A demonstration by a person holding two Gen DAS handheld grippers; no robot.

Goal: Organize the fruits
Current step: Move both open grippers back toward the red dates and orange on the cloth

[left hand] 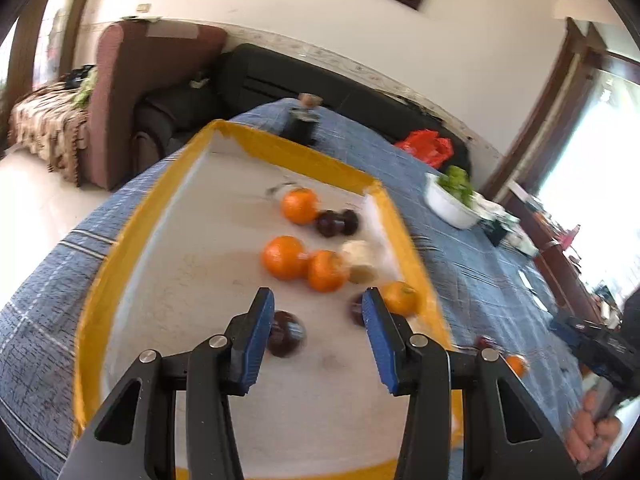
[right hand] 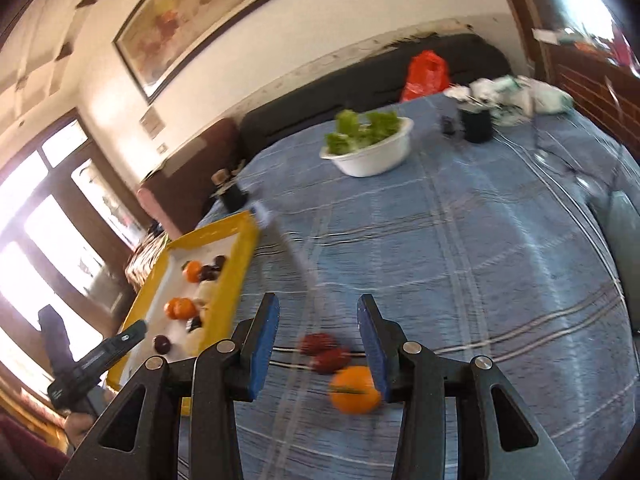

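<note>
Both empty, spread: left claw [left hand: 318, 338] over yellow-rimmed white tray [left hand: 132, 240]; right claw [right hand: 318, 346] probably fetching round orange fruit [right hand: 354, 390]; next, straddle it.

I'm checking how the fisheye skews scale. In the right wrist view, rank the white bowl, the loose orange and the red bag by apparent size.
1. White bowl.
2. Loose orange and red bag: look alike; the orange lies much nearer the camera, so I won't rank them.

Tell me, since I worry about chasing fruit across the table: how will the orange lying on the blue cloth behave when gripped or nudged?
The round orange fruit will probably roll if nudged; it sits loose on the flat blue checked tablecloth. Its curved skin may slip from the right gripper, whose jaws stand open. It looks firm, unlikely to squash.
</note>
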